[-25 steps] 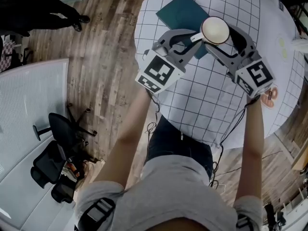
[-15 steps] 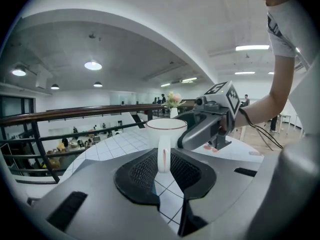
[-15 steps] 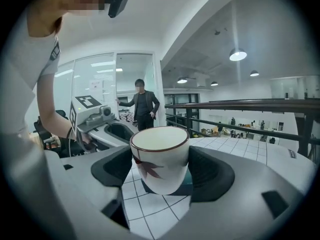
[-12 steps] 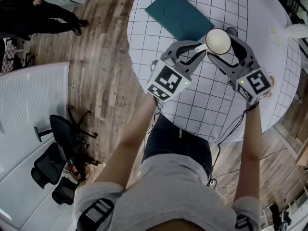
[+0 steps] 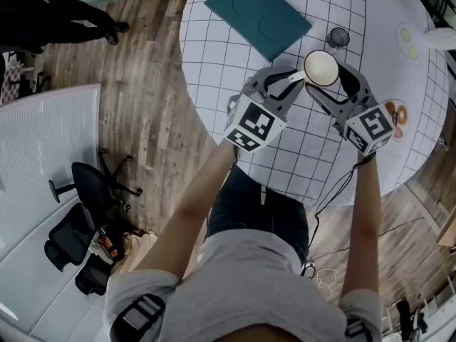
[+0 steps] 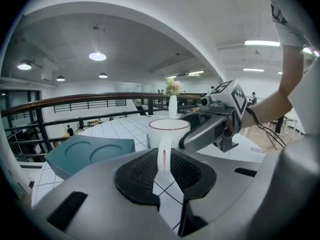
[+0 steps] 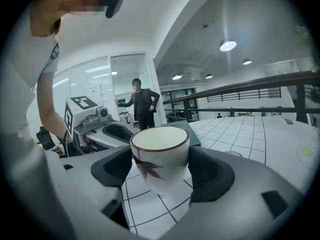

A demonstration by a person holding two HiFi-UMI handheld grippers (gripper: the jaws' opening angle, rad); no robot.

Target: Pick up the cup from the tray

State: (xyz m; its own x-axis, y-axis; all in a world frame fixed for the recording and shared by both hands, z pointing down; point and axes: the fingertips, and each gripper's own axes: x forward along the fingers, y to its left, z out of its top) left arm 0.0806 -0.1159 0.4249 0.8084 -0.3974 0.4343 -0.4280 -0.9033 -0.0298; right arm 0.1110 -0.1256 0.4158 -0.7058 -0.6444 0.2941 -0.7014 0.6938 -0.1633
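A white cup (image 5: 320,66) with a brown rim and a leaf print hangs over the checked tablecloth, held from two sides. My left gripper (image 5: 296,79) is shut on its thin handle (image 6: 164,156), which stands upright between the black pads. My right gripper (image 5: 326,78) is shut on the cup's body (image 7: 160,156), one pad on each side. The cup is empty. The teal tray (image 5: 258,14) with two round hollows lies farther off on the table, apart from the cup, and also shows at the left gripper view's left, tray (image 6: 90,154).
The round table (image 5: 235,84) has its near edge just below the grippers. A small dark round object (image 5: 339,36) sits beyond the cup, a plate with orange food (image 5: 396,115) at the right. A white vase (image 6: 172,106) stands farther back. A person (image 7: 141,106) stands beyond; office chairs (image 5: 89,191) at the left.
Both grippers have carried the cup away from over the tray towards the table's near edge, and somewhat lower. The tray has stayed in its place on the table.
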